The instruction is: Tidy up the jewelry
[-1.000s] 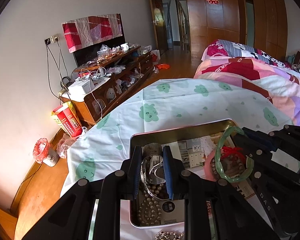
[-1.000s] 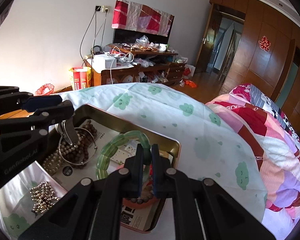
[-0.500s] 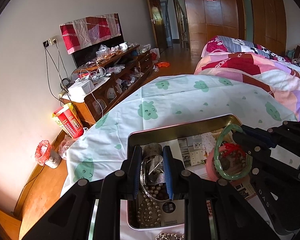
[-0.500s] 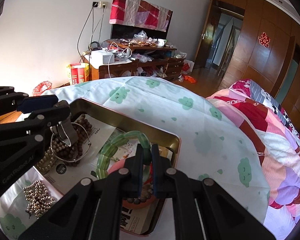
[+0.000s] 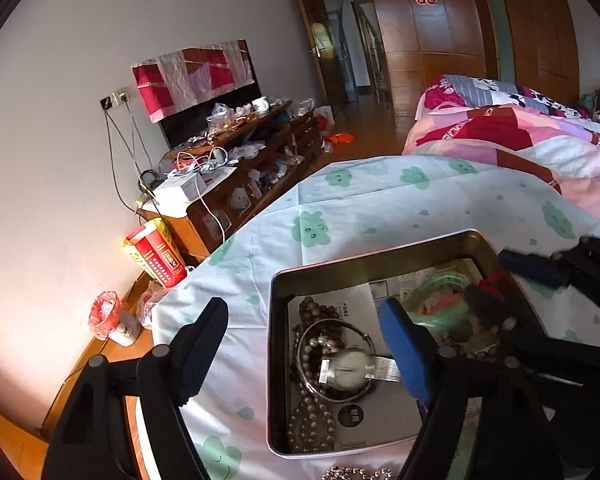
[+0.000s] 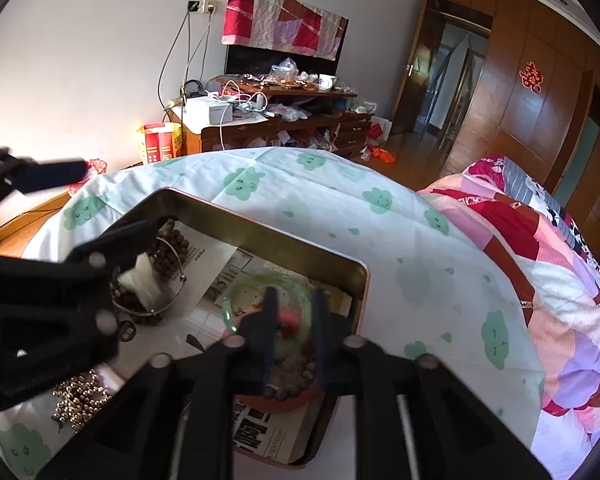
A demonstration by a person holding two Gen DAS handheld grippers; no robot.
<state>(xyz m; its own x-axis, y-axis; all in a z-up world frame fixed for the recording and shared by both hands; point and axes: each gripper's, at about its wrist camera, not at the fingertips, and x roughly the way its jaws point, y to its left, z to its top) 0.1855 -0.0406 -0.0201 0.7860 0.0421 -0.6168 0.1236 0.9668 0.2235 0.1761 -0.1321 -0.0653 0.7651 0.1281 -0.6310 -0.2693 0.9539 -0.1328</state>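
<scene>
Left wrist view: one tin (image 5: 324, 276), one watch (image 5: 352, 368), both tools (image 5: 304, 344) newly spread, empty.

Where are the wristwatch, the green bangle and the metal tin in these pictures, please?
wristwatch (image 5: 350, 368), left wrist view, on its white dial.
green bangle (image 6: 229, 312), right wrist view, on its left arc.
metal tin (image 5: 376, 256), left wrist view, on its far wall.

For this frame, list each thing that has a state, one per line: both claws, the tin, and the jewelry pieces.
Left claw: open wide, jaws just opened, nothing gripped.
Right claw: partly open, jaws just opening, blurred green jade bangle between them.
Rectangular metal tin: lidless, lined with printed paper.
Silver-band wristwatch: released, lying on the brown wooden bead strand in the tin.
Thin silver bangle: lying flat in the tin.
Metallic bead bracelet: outside the tin, on the cloth.
</scene>
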